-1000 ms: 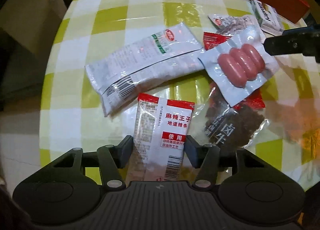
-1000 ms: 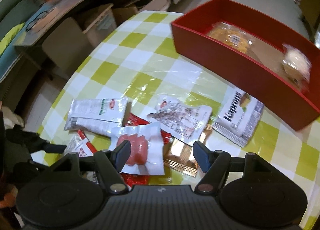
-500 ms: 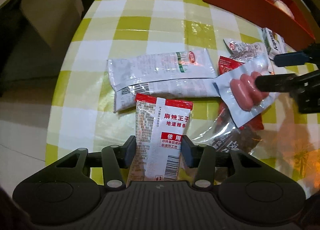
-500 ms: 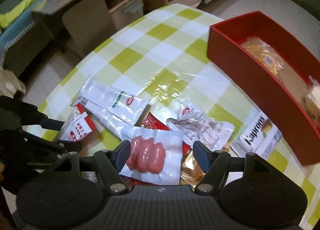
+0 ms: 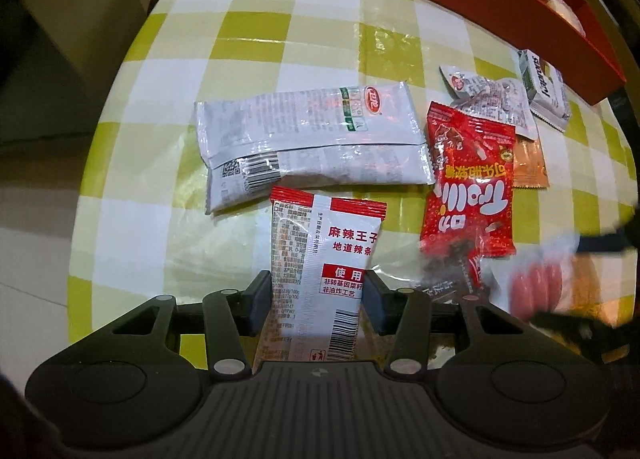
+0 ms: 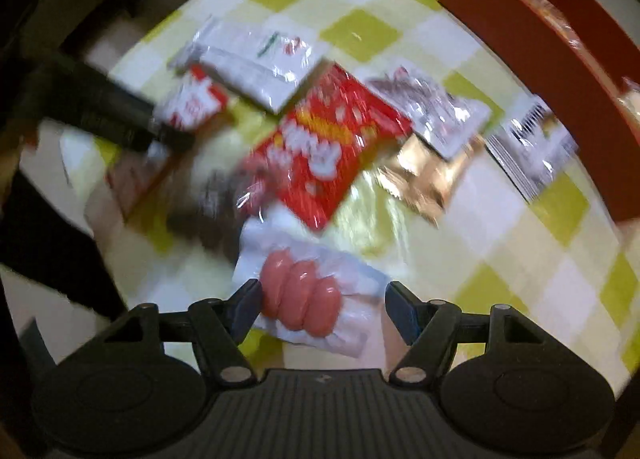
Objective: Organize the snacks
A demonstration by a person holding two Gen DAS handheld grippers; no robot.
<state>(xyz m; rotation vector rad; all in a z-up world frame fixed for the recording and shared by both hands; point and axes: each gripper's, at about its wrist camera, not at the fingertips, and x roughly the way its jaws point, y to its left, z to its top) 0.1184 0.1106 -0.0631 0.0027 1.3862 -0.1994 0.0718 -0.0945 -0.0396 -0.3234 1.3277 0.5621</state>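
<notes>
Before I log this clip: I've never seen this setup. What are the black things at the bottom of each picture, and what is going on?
No robot here: a person carries a hand-held two-finger tool in each hand, each with a fisheye camera looking along its tongs. The left view shows the left tongs closed on a white-and-red spicy-strip packet. The right view, blurred, shows the right tongs around a clear pack of three pink sausages; whether they squeeze it is unclear. On the yellow-green checked tablecloth lie a long silver wrapper, a red gummy bag and smaller packets. The red rectangular tray already holds some snacks.
</notes>
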